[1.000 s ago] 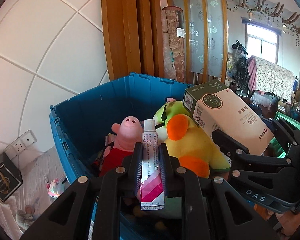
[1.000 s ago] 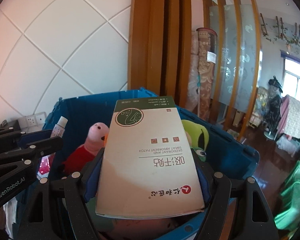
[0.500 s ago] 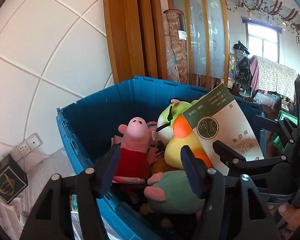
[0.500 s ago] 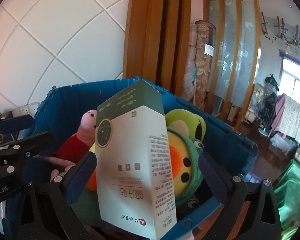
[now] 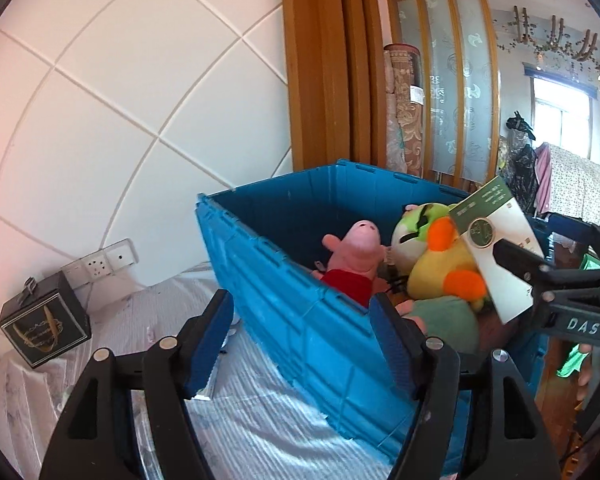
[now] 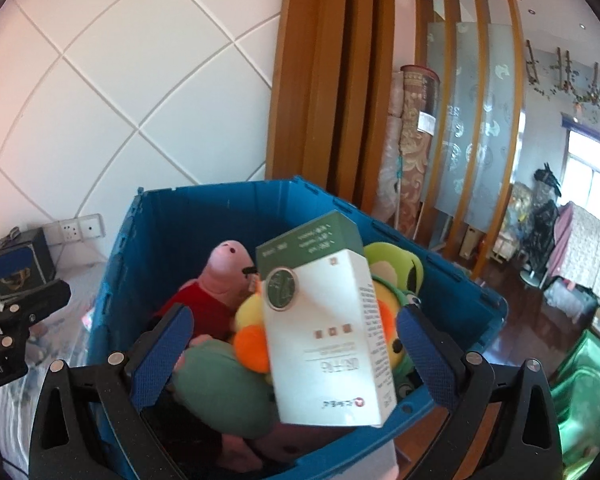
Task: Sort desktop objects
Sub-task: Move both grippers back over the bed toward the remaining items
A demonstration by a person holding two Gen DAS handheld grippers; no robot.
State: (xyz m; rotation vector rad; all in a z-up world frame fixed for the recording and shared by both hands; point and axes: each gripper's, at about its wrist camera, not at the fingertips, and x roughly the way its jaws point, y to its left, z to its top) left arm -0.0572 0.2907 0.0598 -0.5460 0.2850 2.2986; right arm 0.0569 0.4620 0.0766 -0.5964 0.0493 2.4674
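Drop-off step, both sides. My right gripper (image 6: pixel 290 354) has its jaws fully spread, nothing pinched: the white cardboard box with a green top (image 6: pixel 326 320) stands tilted between the blue pads without touching them, centre of the right wrist frame, resting on the plush pile inside the blue plastic crate (image 6: pixel 452 284). My left gripper (image 5: pixel 300 338) is also released, its jaws just opening over the last moment, with nothing between them; it sits lower centre of its frame, astride the crate's near wall, over the white striped cloth on the desk (image 5: pixel 260 408). In the crate: pink pig plush in red dress (image 5: pixel 354 256), yellow plush with orange patches (image 5: pixel 446 264), green frog plush (image 6: pixel 396 264). The tube I can't pick out anywhere in the pile. A black gift box (image 5: pixel 44 326) sits at the left edge, still on the desk. Next move, my guess: back both grippers clear of the crate, swing toward remaining desk items, keep the right jaws clear of the leaning box.
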